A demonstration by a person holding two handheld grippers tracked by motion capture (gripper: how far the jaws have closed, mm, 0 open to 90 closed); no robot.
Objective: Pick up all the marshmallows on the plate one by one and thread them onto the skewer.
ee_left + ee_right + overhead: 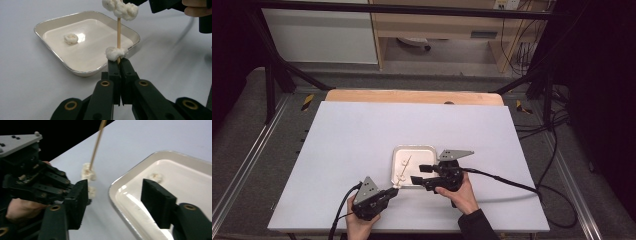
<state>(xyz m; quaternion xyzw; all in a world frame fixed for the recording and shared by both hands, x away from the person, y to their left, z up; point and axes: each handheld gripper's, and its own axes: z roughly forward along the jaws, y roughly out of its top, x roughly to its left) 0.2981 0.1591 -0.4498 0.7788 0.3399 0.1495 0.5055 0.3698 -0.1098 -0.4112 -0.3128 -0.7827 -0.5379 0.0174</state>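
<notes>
A white table (362, 140) with a strip of bare wood (412, 96) along its far edge, standing on a grey floor (242, 145). Behind it, a black metal frame (272, 75), a white cabinet (319, 37), a wooden shelf unit (437, 25) (cables (524, 50) hang beside it).

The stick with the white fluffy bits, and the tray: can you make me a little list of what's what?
skewer: thin wooden stick, upright, bottom end clamped
left gripper: shut on the skewer
on the skewer: white popcorn-like pieces, one low, a clump on top
tray: shallow, square, white, on the table
in the tray: one loose white piece
right gripper: open, over the tray's edge
</notes>
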